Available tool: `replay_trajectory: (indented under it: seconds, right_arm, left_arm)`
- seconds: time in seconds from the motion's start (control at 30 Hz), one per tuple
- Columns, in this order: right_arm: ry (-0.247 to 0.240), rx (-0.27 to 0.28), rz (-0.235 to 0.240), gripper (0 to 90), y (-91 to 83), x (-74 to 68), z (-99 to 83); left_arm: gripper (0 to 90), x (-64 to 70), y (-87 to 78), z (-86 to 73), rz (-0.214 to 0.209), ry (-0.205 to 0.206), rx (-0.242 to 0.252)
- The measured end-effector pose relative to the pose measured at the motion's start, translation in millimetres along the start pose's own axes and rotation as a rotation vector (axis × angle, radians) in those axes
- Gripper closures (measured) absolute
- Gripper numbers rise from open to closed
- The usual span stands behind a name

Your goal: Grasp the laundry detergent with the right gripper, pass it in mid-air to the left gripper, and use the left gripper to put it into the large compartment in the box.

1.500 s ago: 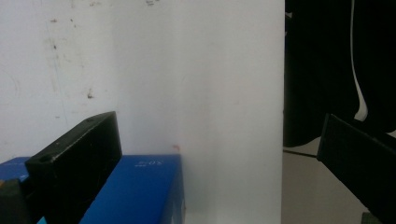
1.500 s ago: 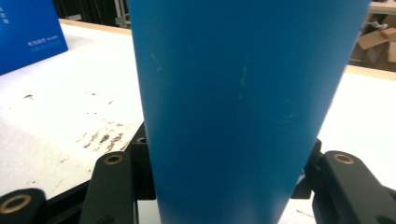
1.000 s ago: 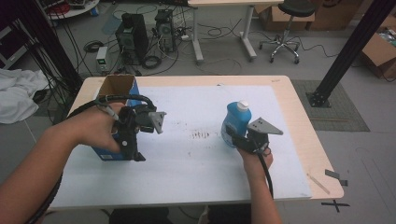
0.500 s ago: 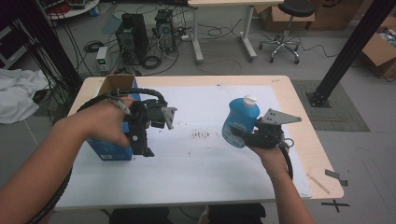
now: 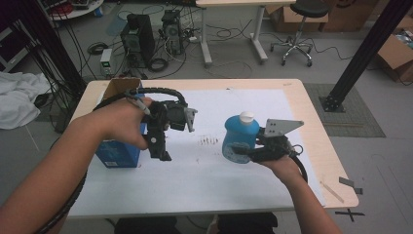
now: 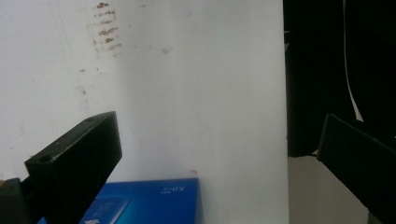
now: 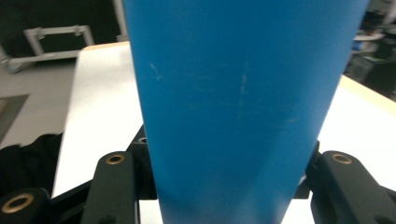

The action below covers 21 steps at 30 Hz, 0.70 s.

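Right gripper [image 5: 243, 151]: clenching around the lower body of the blue bottle [image 5: 240, 136], jaws pressing on either side of it, as the right gripper view is showing.
Left gripper [image 5: 160, 146]: hanging released with jaws spread wide and nothing between them, pointing down over the near right corner of the blue box [image 5: 117, 151].
Blue bottle: being held upright with its white cap [image 5: 247, 116] on top, right of centre over the white sheet [image 5: 204, 185].
Blue box: standing at the sheet's left edge.
Table [image 5: 316, 126]: carrying the sheet.
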State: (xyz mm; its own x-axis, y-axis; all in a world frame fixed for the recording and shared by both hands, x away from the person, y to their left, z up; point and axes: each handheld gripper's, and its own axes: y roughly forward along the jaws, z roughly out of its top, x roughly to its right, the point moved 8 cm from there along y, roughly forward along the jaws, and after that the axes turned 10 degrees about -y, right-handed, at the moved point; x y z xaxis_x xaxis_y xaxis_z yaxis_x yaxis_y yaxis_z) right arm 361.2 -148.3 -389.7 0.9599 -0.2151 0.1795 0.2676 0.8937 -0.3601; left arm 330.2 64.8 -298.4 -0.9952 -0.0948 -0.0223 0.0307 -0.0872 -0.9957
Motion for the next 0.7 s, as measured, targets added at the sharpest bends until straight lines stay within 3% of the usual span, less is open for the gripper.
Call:
replay_trajectory:
  seconds: [0.17, 0.37, 0.7]
  right_arm:
    - [-0.034, 0.005, 0.096, 45.2, 17.0, -13.2, 0.0]
    - [-0.055, 0.009, 0.166, 45.4, 37.5, -27.1, 1.9]
    - [-0.068, 0.045, 0.210, 45.8, 67.6, -43.8, 6.9]
  left_arm:
    - [0.3, 2.9, 3.3, 5.3, -0.011, 0.003, -0.007]
    - [0.3, 4.9, 6.5, 8.3, -0.020, 0.002, -0.008]
    - [0.3, 6.5, 8.0, 14.2, -0.023, 0.011, -0.004]
